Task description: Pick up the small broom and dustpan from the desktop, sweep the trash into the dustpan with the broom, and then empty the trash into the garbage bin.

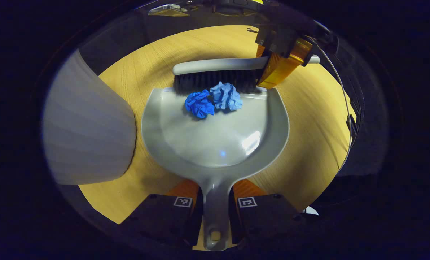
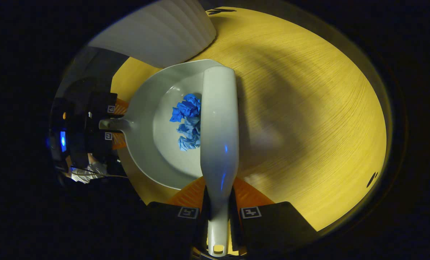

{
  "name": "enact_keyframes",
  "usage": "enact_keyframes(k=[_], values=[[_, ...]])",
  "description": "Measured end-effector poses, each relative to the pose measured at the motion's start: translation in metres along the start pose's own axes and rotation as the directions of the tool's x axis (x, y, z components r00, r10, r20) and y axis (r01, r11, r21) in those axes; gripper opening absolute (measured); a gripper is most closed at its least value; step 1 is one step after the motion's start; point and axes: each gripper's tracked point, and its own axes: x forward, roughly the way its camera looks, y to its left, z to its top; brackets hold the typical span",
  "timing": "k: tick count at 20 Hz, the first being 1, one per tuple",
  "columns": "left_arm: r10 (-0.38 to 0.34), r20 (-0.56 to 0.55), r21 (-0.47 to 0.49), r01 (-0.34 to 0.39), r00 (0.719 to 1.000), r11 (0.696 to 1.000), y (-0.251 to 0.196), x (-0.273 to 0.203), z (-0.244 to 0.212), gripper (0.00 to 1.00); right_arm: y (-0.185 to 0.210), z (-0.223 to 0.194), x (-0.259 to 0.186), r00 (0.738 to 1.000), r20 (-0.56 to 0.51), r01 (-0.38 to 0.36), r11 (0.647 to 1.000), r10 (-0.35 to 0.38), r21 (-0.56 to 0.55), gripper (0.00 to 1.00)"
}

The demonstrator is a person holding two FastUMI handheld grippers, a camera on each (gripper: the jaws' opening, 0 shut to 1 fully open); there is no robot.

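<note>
The left gripper (image 1: 215,213) pinches the dustpan (image 1: 215,137) by its handle, flat on the wooden desktop (image 1: 308,119), while the right gripper (image 2: 220,216) clamps the broom (image 2: 218,119) handle, bristles at the pan's lip. Two blue paper wads (image 1: 213,100) sit just inside; they look light and springy and could roll out if the pan tips forward. Both tools look like light, rigid plastic, so the handle grips should suffice, and the ribbed white garbage bin (image 1: 88,126) stands just beside the pan

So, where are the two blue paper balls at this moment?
In the left gripper view the blue paper balls lie inside the dustpan, near its front lip, right against the bristles of the broom.
</note>
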Motion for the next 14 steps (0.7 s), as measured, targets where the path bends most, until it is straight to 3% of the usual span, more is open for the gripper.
enact_keyframes(k=[5,8,12,14], values=[[-0.079,0.061,-0.063,0.083,0.995,0.995,-0.006,-0.010,0.006,0.30,-0.009,0.012,-0.035,0.997,0.073,-0.003,0.998,-0.001,0.055,0.28],[-0.050,0.143,-0.073,0.061,0.988,0.995,-0.008,-0.006,0.004,0.30,-0.015,0.000,-0.047,0.987,0.160,-0.002,0.995,-0.014,0.103,0.28],[-0.062,0.175,-0.044,0.070,0.983,0.997,-0.012,-0.025,0.004,0.29,-0.044,-0.010,-0.072,0.946,0.323,-0.030,0.976,-0.042,0.215,0.28],[-0.037,0.199,0.007,0.037,0.979,0.999,-0.008,-0.036,0.003,0.30,-0.064,-0.018,-0.069,0.920,0.387,-0.057,0.956,-0.062,0.289,0.28]])
